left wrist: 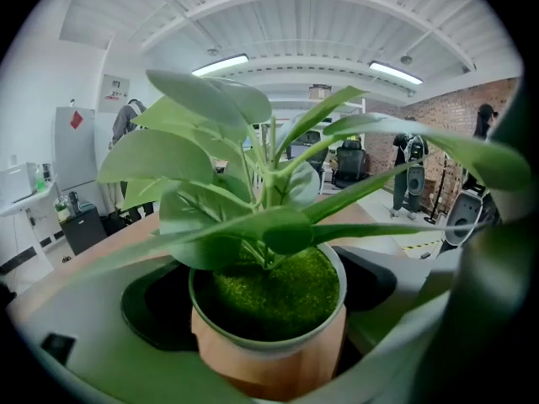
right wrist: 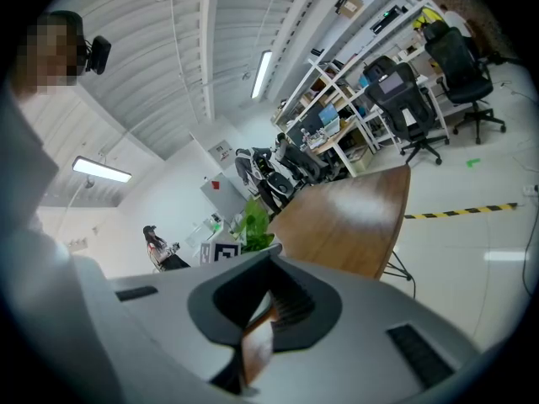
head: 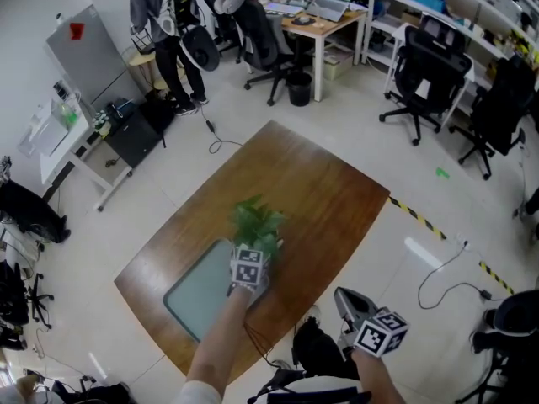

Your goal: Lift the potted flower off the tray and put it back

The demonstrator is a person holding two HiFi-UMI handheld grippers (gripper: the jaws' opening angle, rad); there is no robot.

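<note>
The potted flower (head: 255, 221), green leaves in a tan pot with a white rim, stands at the far end of a pale green tray (head: 198, 289) on the brown wooden table (head: 324, 188). My left gripper (head: 254, 249) reaches over the tray and is open, one jaw on each side of the pot (left wrist: 269, 356); thin dark gaps show beside the pot's wall. Leaves fill most of the left gripper view. My right gripper (head: 344, 297) hangs off the table's near right edge, shut and empty (right wrist: 253, 326). Its view shows the plant (right wrist: 253, 225) far off.
The table's right edge (right wrist: 396, 225) drops to a pale floor with yellow-black tape (head: 417, 213) and a loose cable (head: 438, 280). Black office chairs (head: 425, 74) and desks (head: 324, 23) stand at the back. A person (head: 164, 23) stands at the far left.
</note>
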